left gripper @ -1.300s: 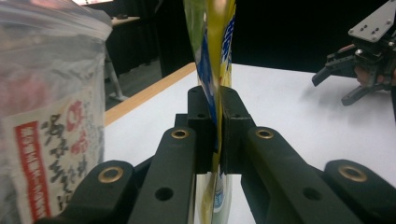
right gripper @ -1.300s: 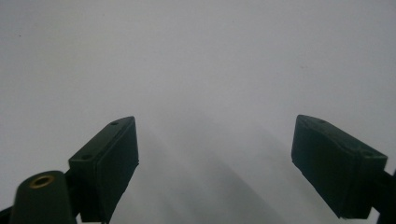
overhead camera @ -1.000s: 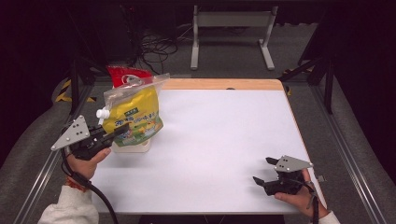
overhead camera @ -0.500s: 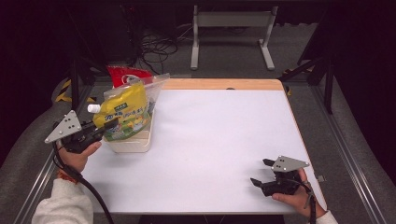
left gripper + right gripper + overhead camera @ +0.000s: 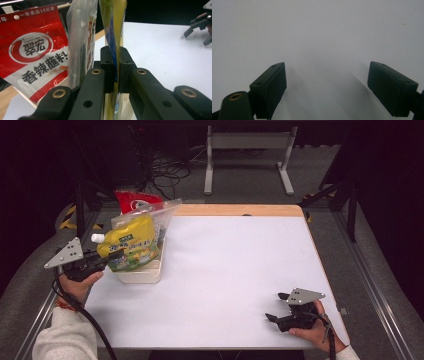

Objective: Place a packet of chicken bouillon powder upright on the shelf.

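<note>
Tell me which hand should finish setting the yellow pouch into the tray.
Left. The left gripper is already shut on the yellow pouch, right over the tray at the table's left edge. The right gripper rests open near the bottom right corner, far away.

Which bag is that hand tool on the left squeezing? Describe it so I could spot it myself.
Start at the white table and look to its left edge, where a shallow cream tray sits. Standing over that tray is the yellow pouch, pinched at its edge by the left gripper. It alone is bright yellow with a white screw cap; the clear bag and red packet behind it are not.
</note>
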A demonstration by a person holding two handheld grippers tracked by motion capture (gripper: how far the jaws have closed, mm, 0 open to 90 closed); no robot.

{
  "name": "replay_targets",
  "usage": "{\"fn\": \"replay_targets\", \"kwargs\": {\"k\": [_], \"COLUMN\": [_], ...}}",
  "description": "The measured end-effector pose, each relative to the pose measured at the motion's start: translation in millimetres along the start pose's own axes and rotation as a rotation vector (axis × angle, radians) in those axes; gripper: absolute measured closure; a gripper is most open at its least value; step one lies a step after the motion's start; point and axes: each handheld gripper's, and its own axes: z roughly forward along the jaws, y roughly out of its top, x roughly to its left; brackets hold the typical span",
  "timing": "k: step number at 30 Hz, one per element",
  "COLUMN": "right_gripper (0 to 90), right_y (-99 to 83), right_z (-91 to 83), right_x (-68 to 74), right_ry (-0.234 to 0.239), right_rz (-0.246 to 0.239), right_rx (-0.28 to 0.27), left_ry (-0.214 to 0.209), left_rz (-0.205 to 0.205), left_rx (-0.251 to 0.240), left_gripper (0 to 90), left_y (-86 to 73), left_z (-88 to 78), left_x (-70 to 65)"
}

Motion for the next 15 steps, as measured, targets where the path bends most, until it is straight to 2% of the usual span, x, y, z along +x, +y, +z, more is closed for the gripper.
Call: {"fn": "replay_targets", "kwargs": {"k": [3, 9, 11, 13, 15], "right_gripper": [15.5, 15.5, 15.5, 15.6, 15.5], "right_y": [0.2, 0.4, 0.9, 1.3, 1.5], "right_z": [0.7, 0.7, 0.5, 1.2, 2.2], "right_x": [-0.1, -1.9, -1.5, -1.2, -1.4], "right_ry": [0.001, 0.004, 0.005, 0.010, 0.014], "right_rz": [0.001, 0.014, 0.014, 0.012, 0.010], "right_rx": [0.002, -0.005, -0.008, -0.007, -0.002], "left_ry": [-0.050, -0.094, -0.082, -0.125, -0.128], "left_rz": [0.000, -0.018, -0.022, -0.035, -0.038], "left_rx": [-0.005, 0.007, 0.015, 0.010, 0.028], "left_gripper": [85.6, 85.7, 85.9, 86.0, 86.0], "left_y": [-1.1, -2.4, -3.9, -5.5, -5.5], "left_z": [-0.7, 1.7, 0.1, -2.8, -2.1], "left_x": [1.6, 7.0, 8.6, 10.5, 10.7]}}
